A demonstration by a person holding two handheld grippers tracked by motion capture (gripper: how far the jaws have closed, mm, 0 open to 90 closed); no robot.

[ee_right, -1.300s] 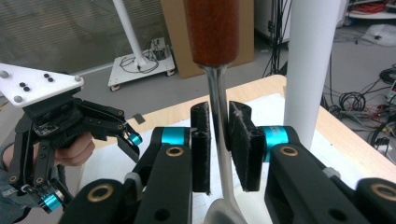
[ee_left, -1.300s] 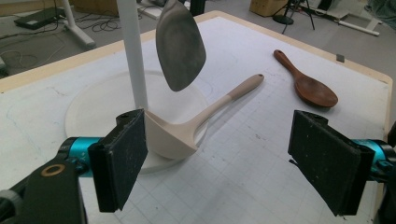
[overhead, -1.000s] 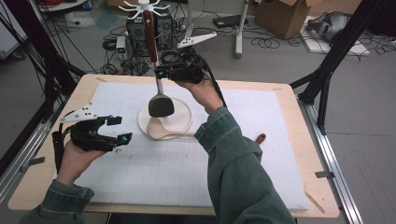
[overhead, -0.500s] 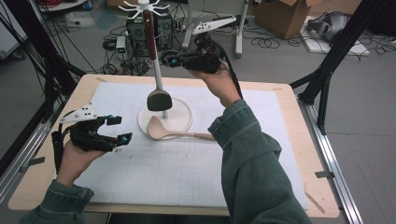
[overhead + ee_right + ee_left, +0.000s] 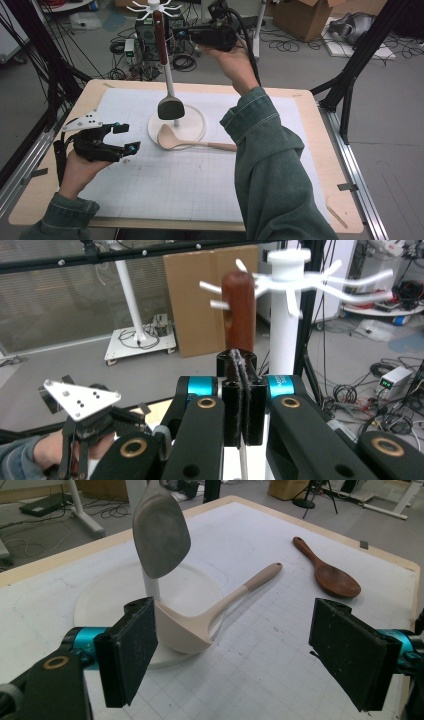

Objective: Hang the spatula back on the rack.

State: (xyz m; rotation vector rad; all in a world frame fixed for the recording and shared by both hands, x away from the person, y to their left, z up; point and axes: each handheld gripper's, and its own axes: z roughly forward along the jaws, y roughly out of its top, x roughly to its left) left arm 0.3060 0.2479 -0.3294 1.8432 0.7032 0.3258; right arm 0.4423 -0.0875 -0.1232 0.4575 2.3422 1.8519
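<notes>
My right gripper (image 5: 176, 35) is raised high beside the top of the white hook rack (image 5: 153, 8) and is shut on the red-brown handle (image 5: 239, 310) of a spatula. The handle's top is level with the rack's pegs (image 5: 212, 288). The spatula's dark head (image 5: 171, 107) hangs over the rack's round white base (image 5: 192, 116). A beige ladle (image 5: 172, 139) lies with its bowl on that base and its handle on the mat. My left gripper (image 5: 126, 138) is open, low at the left, with the beige ladle (image 5: 200, 625) ahead between its pads (image 5: 131, 650).
A dark wooden spoon (image 5: 327, 572) lies on the white grid mat (image 5: 165, 190) beyond the ladle. The rack's pole (image 5: 287, 300) stands just right of the held handle. The person's right sleeve (image 5: 270, 165) crosses the middle of the table. Cables and boxes lie on the floor behind.
The right gripper has lifted the spatula up and farther away, from near the base to the top of the rack. The left hand has stayed where it was.
</notes>
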